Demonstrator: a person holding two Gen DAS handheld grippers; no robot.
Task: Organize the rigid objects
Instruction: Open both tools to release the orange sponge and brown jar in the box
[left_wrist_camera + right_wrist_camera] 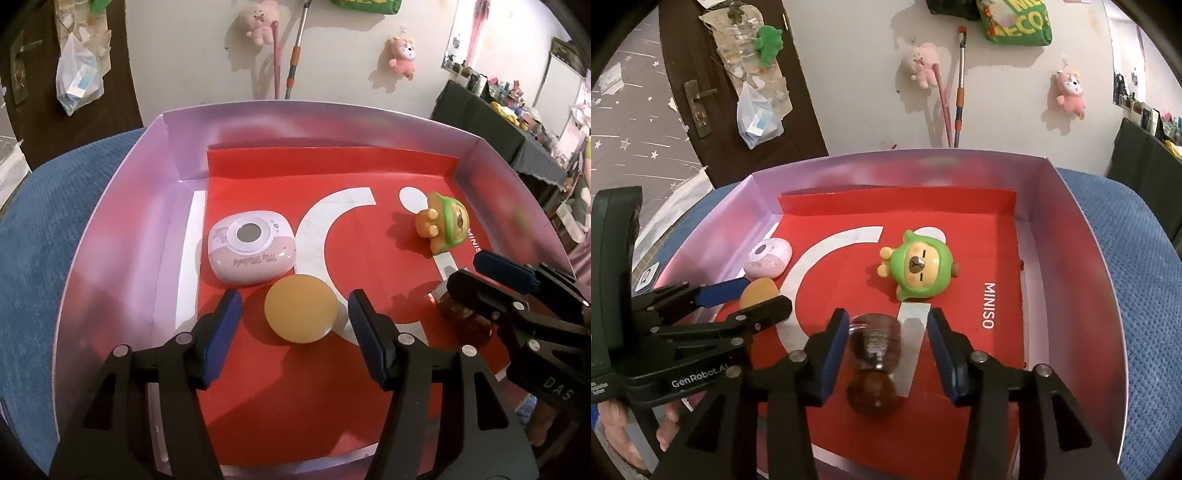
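Left wrist view, from near to far: the left gripper (293, 314) hangs low over the shallow pink cardboard box (122, 206), with its jaws spread wide. Its blue pads (221, 332) sit on both sides of the round flat orange disc (301, 308) but do not touch it. The disc lies on the red paper sheet with white curved shapes (258, 387) that lines the box floor. Just past the disc, touching or almost touching it, lies the pink and white rounded gadget with a small grey screen (251, 251). Far off to the right lies the little orange bear toy in a green hood (443, 227), tipped on its side. The right gripper (476, 275) reaches in from the right edge.

Right wrist view: the right gripper (886, 343) has its jaws wide too. The small brown see-through bottle (873, 362) lies on its side between the blue pads (834, 350). It sits close to the left pad, and I cannot tell if they touch. It is apart from the right pad. Behind the bottle, the bear toy (918, 266) lies near the middle of the red sheet (979, 258). The left gripper (750, 295) comes in from the left over the disc (757, 291), with the pink gadget (768, 262) behind it by the box wall (1067, 258). The box rests on a blue woven cloth (1126, 266).
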